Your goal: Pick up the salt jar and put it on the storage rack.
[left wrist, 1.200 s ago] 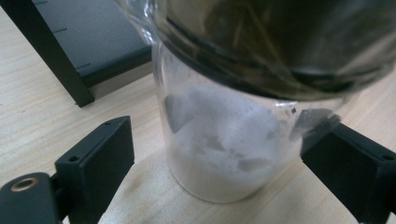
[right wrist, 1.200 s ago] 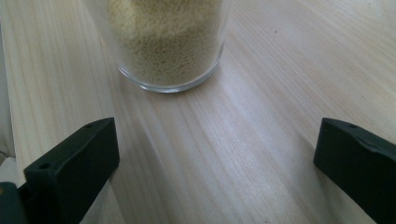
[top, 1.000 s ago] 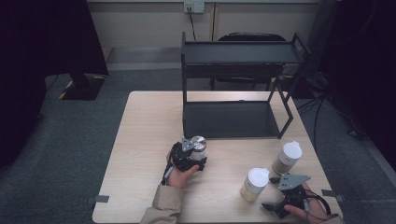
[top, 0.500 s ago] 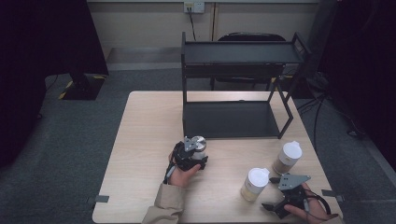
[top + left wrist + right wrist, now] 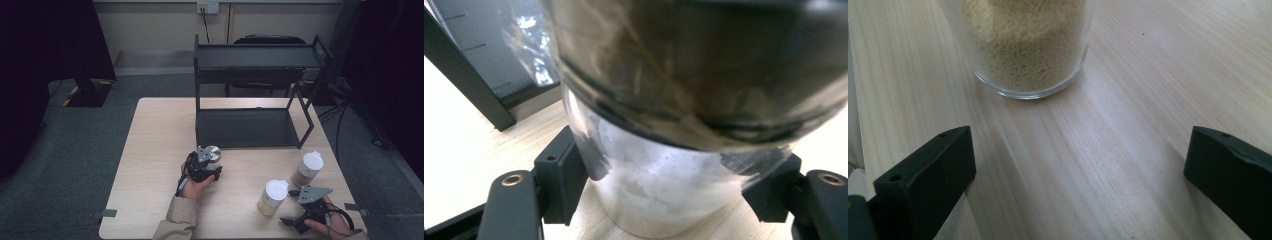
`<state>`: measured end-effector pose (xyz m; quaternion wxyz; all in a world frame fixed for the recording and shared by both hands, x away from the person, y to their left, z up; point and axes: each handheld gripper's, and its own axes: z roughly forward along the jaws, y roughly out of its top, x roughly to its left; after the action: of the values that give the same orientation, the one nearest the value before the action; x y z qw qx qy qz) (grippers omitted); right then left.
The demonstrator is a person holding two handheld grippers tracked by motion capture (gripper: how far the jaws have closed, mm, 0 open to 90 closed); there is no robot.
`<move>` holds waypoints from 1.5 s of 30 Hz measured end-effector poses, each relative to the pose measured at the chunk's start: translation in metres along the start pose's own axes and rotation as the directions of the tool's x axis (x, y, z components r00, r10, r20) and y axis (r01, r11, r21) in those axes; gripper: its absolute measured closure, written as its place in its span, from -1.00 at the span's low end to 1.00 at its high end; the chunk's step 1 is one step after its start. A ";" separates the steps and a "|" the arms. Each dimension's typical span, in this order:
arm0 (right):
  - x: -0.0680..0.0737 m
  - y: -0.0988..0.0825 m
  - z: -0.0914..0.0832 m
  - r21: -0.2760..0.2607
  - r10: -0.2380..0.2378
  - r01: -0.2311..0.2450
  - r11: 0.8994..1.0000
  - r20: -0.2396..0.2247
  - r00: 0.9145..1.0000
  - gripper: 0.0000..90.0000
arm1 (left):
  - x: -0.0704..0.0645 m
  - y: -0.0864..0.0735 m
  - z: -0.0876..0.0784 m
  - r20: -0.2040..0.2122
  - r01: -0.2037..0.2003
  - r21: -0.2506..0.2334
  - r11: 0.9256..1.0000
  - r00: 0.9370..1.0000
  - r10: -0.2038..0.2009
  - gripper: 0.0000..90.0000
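A clear jar [image 5: 213,152] with a silvery lid stands on the wooden table [image 5: 150,150] in front of the rack. My left gripper [image 5: 209,167] has just been closing its jaws on it. In the left gripper view, both pads [image 5: 561,180] press against the jar's [image 5: 664,200] glass wall low down. At the table's near right corner my right gripper [image 5: 289,206] points left, open. A white-lidded jar of yellow grains [image 5: 273,197] stands just beyond its tips. The right gripper view has this jar's base [image 5: 1028,45] ahead of the wide-apart fingers [image 5: 923,175], with bare wood between them.
A black two-level shelf rack [image 5: 250,127] stands at the back of the table. A second white-lidded jar [image 5: 307,169] with brownish contents stands to the rack's front right. A chair sits behind the rack, and cables trail on the floor at the right.
The left gripper's jaws have drawn in around the silver-lidded jar. Both hands and all three jars stay where they were.
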<state>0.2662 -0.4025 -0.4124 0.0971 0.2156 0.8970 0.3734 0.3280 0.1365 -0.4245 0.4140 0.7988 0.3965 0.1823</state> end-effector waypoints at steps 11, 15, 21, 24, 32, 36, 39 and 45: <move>0.000 0.000 0.000 0.000 0.000 0.000 1.000 0.000 1.000 -1.00 | -0.003 0.004 -0.001 -0.010 -0.027 0.012 1.000 1.000 0.027 -0.31; 0.000 0.000 0.000 0.000 0.000 0.000 1.000 0.000 1.000 -1.00 | -0.002 0.005 -0.001 -0.010 -0.020 0.011 1.000 1.000 0.020 -0.31; 0.000 0.000 0.000 0.000 0.000 0.000 1.000 0.000 1.000 -1.00 | -0.002 0.007 -0.001 -0.006 -0.014 0.016 1.000 1.000 0.014 -0.31; 0.000 0.000 0.000 0.000 0.000 0.000 1.000 0.000 1.000 -1.00 | -0.001 0.008 -0.001 -0.006 -0.019 0.018 1.000 1.000 0.019 -0.31; 0.000 0.000 0.000 0.000 0.000 0.000 1.000 0.000 1.000 -1.00 | -0.001 0.017 -0.001 0.010 -0.021 0.013 1.000 1.000 0.021 -0.31; 0.000 0.000 0.000 0.000 0.000 0.000 1.000 0.000 1.000 -1.00 | 0.000 0.022 -0.001 0.015 -0.020 0.009 1.000 1.000 0.020 -0.31; 0.000 0.000 0.000 0.000 0.000 0.000 1.000 0.000 1.000 -1.00 | 0.000 0.025 -0.001 0.021 -0.017 0.008 1.000 1.000 0.016 -0.31; 0.000 0.000 0.000 0.000 0.000 0.000 1.000 0.000 1.000 -1.00 | 0.001 0.034 0.000 0.031 -0.017 0.008 1.000 0.999 0.017 -0.31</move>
<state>0.2662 -0.4025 -0.4124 0.0971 0.2155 0.8971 0.3733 0.3449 0.1253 -0.3968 0.4150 0.8067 0.3841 0.1718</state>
